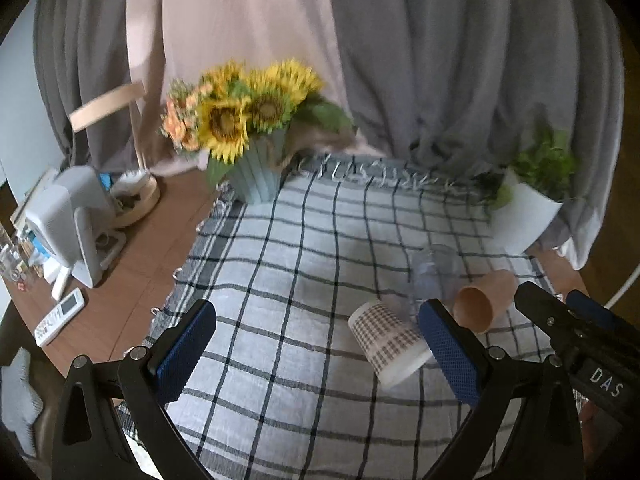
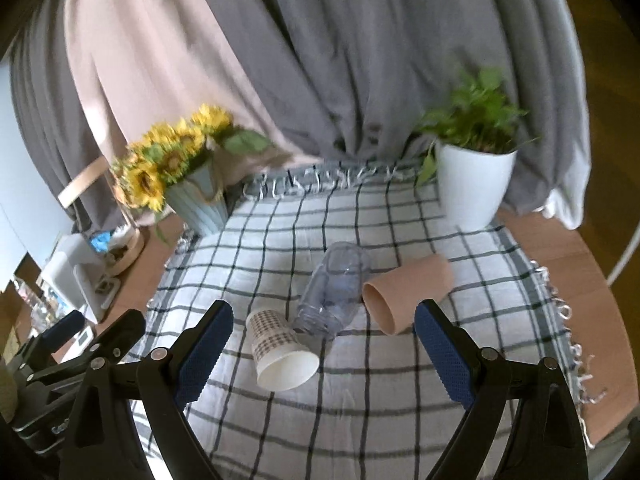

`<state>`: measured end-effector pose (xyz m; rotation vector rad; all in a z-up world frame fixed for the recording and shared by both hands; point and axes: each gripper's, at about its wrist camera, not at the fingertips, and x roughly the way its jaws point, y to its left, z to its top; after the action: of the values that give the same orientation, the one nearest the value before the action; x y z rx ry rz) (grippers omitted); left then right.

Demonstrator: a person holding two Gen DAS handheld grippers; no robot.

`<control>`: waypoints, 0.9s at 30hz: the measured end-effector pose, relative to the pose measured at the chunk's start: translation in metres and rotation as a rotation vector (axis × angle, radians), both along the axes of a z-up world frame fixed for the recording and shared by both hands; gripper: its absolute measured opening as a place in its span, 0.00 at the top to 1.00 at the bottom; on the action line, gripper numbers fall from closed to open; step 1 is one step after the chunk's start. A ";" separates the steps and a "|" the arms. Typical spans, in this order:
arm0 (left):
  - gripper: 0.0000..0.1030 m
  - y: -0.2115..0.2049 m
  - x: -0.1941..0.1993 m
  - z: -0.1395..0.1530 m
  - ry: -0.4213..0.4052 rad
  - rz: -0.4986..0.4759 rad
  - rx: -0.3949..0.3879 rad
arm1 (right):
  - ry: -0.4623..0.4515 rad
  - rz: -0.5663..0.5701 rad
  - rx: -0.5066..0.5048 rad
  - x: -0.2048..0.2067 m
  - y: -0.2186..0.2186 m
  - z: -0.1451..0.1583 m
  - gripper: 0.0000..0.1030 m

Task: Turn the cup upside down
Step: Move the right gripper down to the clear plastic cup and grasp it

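Note:
Three cups lie on their sides on the checked tablecloth (image 2: 360,408). A white paper cup with a houndstooth band (image 2: 280,354) points its mouth toward me; it also shows in the left wrist view (image 1: 390,346). A clear plastic cup (image 2: 334,294) lies behind it, also in the left wrist view (image 1: 434,274). A tan cup (image 2: 406,292) lies to the right, also in the left wrist view (image 1: 486,300). My right gripper (image 2: 324,352) is open above the cloth, just in front of the cups. My left gripper (image 1: 320,354) is open and empty, left of the paper cup.
A sunflower bouquet in a pale blue vase (image 2: 180,184) stands at the back left. A green plant in a white pot (image 2: 474,184) stands at the back right. Grey and pink curtains hang behind. A white appliance (image 1: 68,224) and a remote control (image 1: 60,316) lie on the wooden table at left.

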<state>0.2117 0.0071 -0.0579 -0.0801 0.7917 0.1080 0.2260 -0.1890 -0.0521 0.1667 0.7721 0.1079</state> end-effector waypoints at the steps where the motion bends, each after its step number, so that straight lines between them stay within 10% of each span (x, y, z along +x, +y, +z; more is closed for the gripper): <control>1: 0.00 0.002 0.009 -0.003 0.017 -0.005 -0.002 | 0.017 0.005 0.008 0.009 0.002 -0.004 0.10; 27: 0.00 0.025 0.176 -0.082 0.290 -0.130 0.002 | 0.598 -0.083 -0.031 0.202 0.028 -0.119 0.18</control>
<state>0.3873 0.0319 -0.1395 -0.0108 1.0834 -0.0035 0.4284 -0.1608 -0.1712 0.2041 1.3606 -0.0373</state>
